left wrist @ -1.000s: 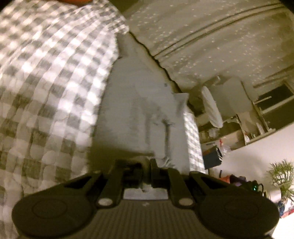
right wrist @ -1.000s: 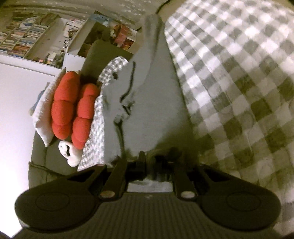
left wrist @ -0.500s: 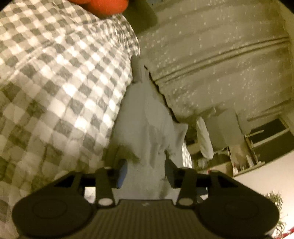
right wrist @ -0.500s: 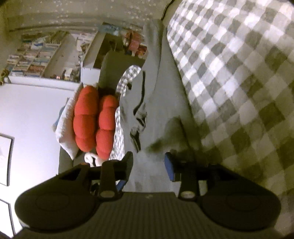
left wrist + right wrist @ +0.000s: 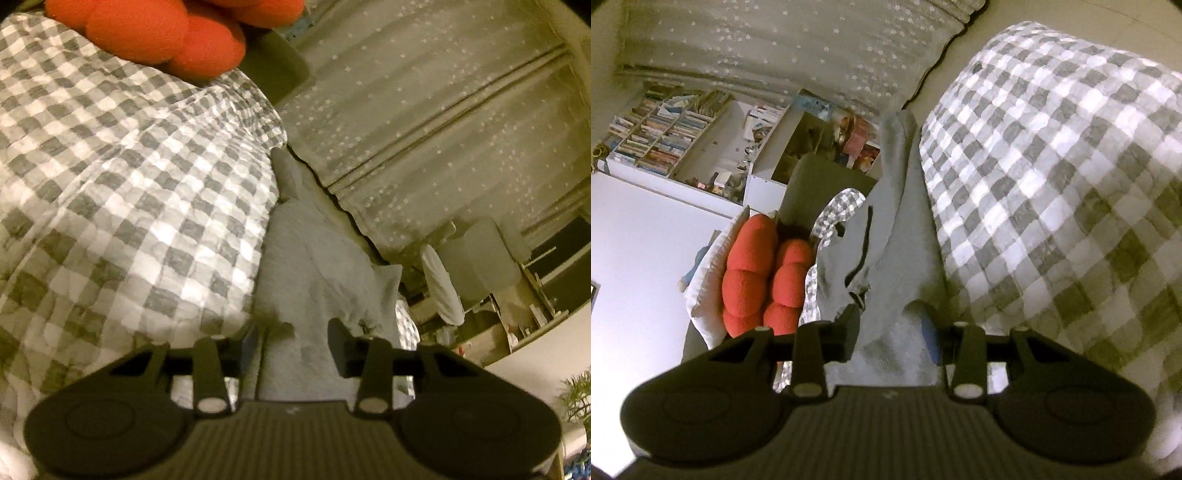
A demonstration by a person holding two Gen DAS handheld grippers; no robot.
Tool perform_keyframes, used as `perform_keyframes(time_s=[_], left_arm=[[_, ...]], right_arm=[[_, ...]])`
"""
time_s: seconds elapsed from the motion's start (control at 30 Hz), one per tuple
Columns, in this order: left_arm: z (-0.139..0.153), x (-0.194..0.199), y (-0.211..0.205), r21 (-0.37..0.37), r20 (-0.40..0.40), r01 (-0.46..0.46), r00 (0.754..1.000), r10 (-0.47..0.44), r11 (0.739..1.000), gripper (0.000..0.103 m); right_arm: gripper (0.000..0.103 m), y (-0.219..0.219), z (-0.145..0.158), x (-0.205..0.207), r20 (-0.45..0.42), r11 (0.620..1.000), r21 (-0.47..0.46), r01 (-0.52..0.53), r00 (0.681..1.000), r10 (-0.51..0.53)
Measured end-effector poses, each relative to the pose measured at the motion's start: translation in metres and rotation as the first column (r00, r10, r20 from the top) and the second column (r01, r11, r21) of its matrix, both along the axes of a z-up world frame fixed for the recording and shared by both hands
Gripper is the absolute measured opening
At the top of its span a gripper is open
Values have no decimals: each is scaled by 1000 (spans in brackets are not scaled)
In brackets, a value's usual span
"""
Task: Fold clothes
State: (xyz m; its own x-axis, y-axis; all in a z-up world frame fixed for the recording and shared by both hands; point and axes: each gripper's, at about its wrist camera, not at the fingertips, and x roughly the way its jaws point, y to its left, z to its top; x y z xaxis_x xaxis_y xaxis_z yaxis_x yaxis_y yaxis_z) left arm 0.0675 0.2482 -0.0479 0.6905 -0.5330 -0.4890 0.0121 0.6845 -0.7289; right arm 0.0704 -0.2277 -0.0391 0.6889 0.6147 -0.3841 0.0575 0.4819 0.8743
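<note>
Garment: a grey garment (image 5: 317, 266) lies in a long strip along the edge of the checked bedspread (image 5: 129, 192), the landmark here. It runs away from both cameras toward the starred curtain (image 5: 424, 122).
Left gripper (image 5: 295, 347): jaws parted, nothing pinched. The cloth's near end lies between and under its fingers, just off the bedspread's edge.
Right gripper (image 5: 890, 332): jaws apart too, with grey cloth running through the gap and no clamp on it.
Fold state: in the right view the garment (image 5: 897, 229) looks doubled, with a dark-trimmed layer bunched on the side away from the bedspread. I can't tell which kind of garment it is.
Why so: both tools sit at the same long edge, one at each end by my reading. That suits either letting go of a fold just laid or lining up to pinch for a fold.
Backdrop: red cushions (image 5: 757, 273) sit beyond the bedspread's far corner, clear of the work.
</note>
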Motion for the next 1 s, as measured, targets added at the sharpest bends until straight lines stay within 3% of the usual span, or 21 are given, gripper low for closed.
perform_keyframes(time_s=[0.23, 0.43, 0.7, 0.77, 0.8, 1.0], left_arm=[[-8, 3, -4, 16, -23, 16, 1000, -16, 1000, 31], [-9, 5, -8, 35, -17, 33, 999, -33, 999, 30], [-7, 6, -24, 142, 19, 72, 997, -75, 987, 29], [-5, 4, -30, 182, 36, 74, 996, -82, 981, 17], [-4, 3, -32, 200, 46, 75, 995, -86, 977, 7], [7, -3, -33, 182, 131, 48, 989, -73, 982, 6]], right_arm=[[42, 7, -5, 3, -23, 998, -50, -28, 999, 27], [39, 17, -6, 6, -13, 994, -98, -54, 999, 53], [27, 30, -3, 6, 28, 975, -213, -63, 997, 71], [13, 36, -1, 5, 42, 963, -264, -57, 997, 71], [12, 39, 0, 5, 50, 954, -295, -54, 996, 71], [8, 47, 9, 0, 139, 931, -364, -4, 989, 59]])
